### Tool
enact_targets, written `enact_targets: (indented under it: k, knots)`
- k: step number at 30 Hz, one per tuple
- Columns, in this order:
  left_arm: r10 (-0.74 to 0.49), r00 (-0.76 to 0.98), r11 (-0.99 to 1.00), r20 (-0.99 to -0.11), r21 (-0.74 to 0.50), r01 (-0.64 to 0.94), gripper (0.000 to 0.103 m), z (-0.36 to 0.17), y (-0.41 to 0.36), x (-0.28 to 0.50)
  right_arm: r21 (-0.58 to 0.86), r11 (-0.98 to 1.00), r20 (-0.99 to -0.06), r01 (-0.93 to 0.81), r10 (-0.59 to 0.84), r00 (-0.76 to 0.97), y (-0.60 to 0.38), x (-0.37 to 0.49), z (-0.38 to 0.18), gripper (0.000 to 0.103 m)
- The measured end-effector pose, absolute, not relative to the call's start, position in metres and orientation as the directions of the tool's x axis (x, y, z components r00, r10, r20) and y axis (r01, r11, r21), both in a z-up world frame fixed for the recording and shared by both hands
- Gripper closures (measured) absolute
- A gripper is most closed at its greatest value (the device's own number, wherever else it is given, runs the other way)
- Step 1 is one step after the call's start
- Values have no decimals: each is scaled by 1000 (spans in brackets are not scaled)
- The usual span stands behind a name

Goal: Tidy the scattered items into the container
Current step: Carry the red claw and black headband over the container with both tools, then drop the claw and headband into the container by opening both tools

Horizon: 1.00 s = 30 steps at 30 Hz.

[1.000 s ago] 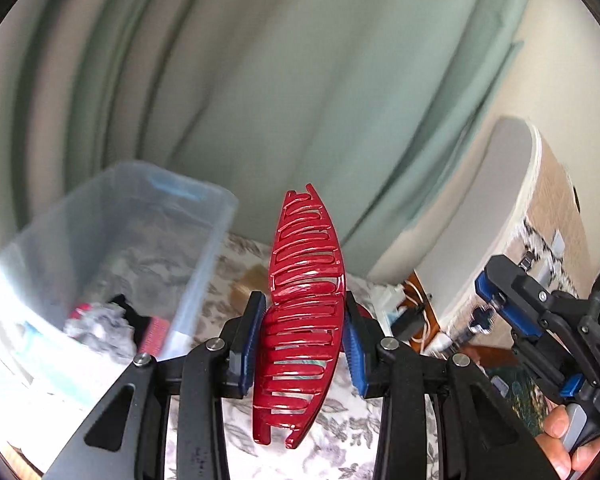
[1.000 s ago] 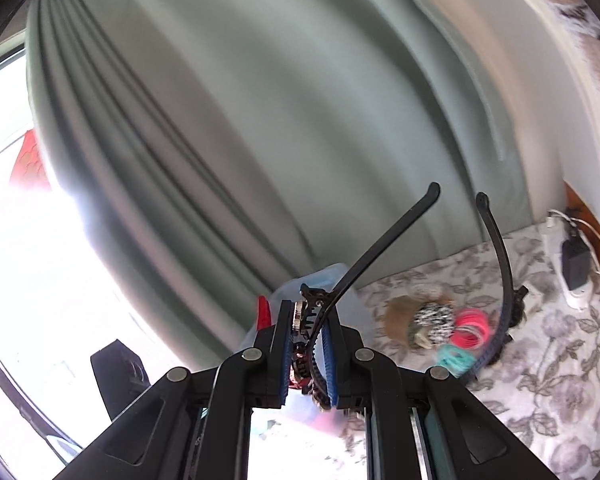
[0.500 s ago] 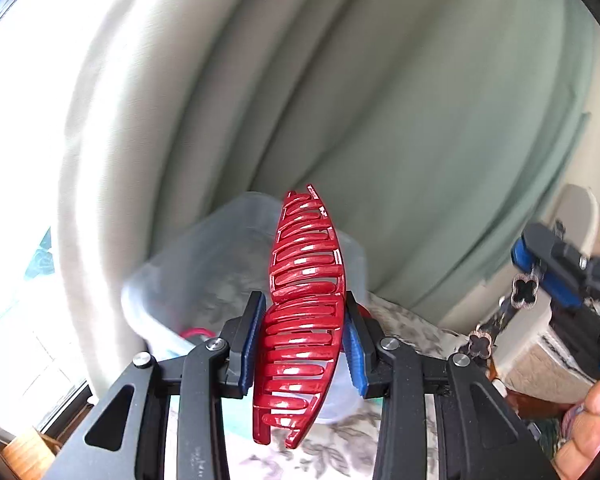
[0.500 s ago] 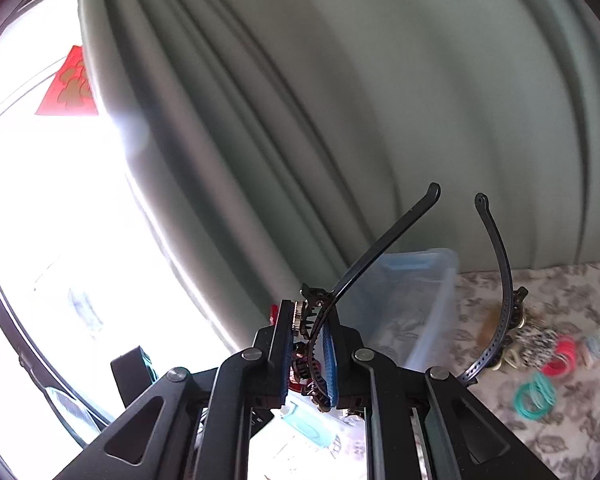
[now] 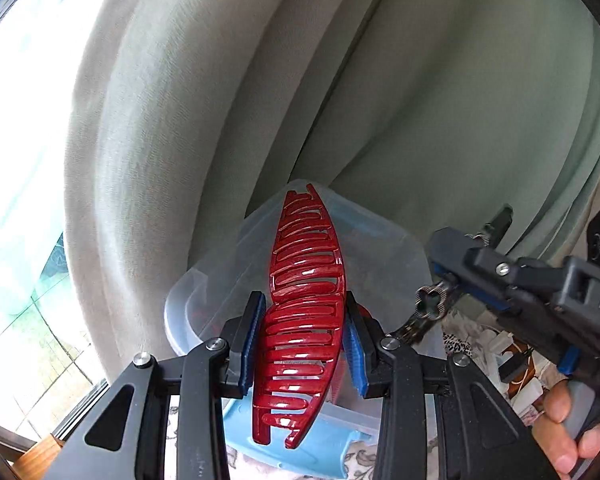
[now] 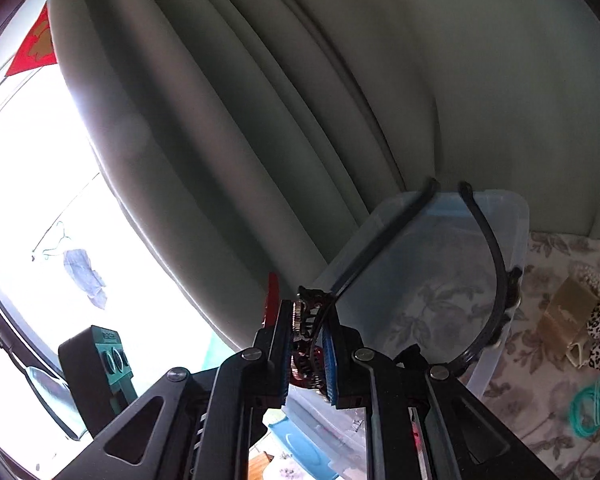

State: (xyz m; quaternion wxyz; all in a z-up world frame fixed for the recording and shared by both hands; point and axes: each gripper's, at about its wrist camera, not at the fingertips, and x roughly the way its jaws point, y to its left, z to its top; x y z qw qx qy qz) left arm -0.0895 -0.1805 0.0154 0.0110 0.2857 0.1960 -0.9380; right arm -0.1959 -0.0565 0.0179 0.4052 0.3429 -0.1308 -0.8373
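Curtain behind | left gripper jaws clamp red clip | right gripper jaws clamp headband

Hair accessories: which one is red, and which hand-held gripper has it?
The red claw clip, clamped upright in the left hand-held gripper. The right hand-held gripper instead holds a thin black headband with an ornate end.

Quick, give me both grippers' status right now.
Left gripper: shut on the red hair clip.
Right gripper: shut on the black headband, at its decorated end.
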Motion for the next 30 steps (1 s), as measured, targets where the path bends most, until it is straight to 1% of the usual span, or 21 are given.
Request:
enact_targets:
  k: [4,12,18,23,24,30]
  knots:
    - [101,-816,-919,-570,-368,143,65,4,-183,-102,505,-651,-500,568,-756,-422,-60,-209,0,87]
    - [95,-813,-926,-575,-351,139,64,-1,-183,-116,495,-662,-534,563,-742,-404,-67,-220,-24,84]
    - [102,-811,-926,-575,-352,133,65,-3,-183,-122,507,-668,-549,545,-737,-393,-70,-212,-28,80]
    - [107,-810,-927,-577,-353,129,65,-3,-181,-125,512,-683,-556,522,-726,-404,-65,-210,-30,81]
    - [109,-809,-927,-577,-354,128,65,-3,-181,-126,513,-684,-555,519,-726,-407,-64,-210,-29,79]
    - [114,-807,-926,-579,-356,124,65,-5,-178,-130,513,-691,-551,510,-720,-421,-57,-210,-28,80]
